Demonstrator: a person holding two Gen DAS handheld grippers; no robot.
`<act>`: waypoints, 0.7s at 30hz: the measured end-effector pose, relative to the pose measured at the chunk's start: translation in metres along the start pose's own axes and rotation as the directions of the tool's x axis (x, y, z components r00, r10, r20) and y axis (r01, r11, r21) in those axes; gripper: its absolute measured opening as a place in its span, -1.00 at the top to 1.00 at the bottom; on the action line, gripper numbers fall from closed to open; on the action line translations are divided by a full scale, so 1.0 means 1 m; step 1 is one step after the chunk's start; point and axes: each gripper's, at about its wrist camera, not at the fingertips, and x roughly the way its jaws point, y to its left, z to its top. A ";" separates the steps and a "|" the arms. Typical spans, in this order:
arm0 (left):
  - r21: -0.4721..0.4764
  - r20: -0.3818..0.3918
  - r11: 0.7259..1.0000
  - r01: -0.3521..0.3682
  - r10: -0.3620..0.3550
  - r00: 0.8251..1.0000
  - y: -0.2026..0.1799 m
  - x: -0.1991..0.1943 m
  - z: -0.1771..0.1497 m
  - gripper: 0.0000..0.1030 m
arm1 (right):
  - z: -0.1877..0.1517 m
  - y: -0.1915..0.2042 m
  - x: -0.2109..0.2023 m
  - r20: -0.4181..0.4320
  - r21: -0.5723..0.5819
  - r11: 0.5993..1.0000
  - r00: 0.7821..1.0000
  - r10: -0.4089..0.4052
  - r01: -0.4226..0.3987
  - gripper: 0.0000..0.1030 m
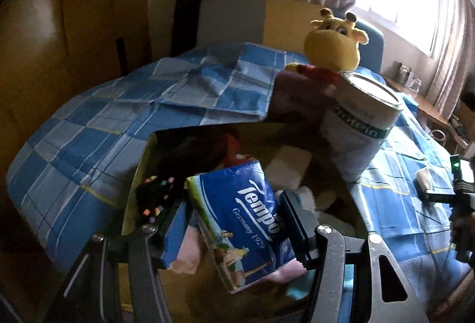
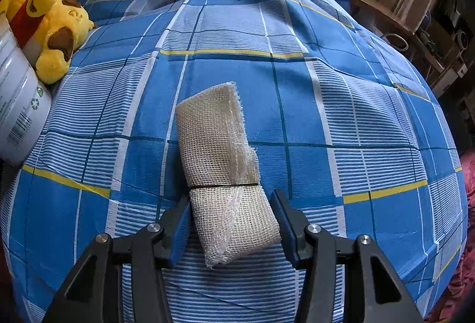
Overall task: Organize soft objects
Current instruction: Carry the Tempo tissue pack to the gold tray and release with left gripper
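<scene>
In the left wrist view the left gripper (image 1: 234, 222) is clenched on a blue Tempo tissue pack (image 1: 245, 222), both pads pressed against its sides; the pack fills the lower centre of the frame, tilted, its long axis running from upper left to lower right. It hangs directly over the open cardboard box (image 1: 142, 165), so the coming move likely turns on this: the box lies straight below and just ahead of the tongs, and a short drop would put the pack among the soft things already inside.

In the right wrist view the right gripper (image 2: 231, 222) straddles a rolled gauze cloth (image 2: 219, 168) lying on the blue checked bedspread (image 2: 356, 115) at lower centre; the roll's long axis points away from the tongs toward the upper frame (a thin black band rings it). The left pad meets the roll, the right stands a sliver off, so I cannot tell whether it grips.

The box's contents are dark and jumbled, hard to name, and its near wall is cut off behind the fingers
</scene>
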 end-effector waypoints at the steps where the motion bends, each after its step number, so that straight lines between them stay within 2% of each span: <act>1: -0.008 -0.009 1.000 -0.004 0.004 1.000 0.004 0.002 -0.002 -0.17 | 0.000 0.000 0.000 0.000 0.000 1.000 1.000 0.000 0.000 0.00; 12: -0.187 -0.067 0.982 -0.002 -0.010 0.998 0.073 0.001 -0.020 -0.17 | 0.000 0.001 -0.001 0.000 -0.003 1.000 1.000 0.000 0.000 0.00; 21: -0.173 -0.119 0.984 0.041 -0.062 0.991 0.055 0.018 -0.034 -0.17 | 0.000 0.000 -0.001 0.000 -0.007 1.000 1.000 -0.003 0.003 0.01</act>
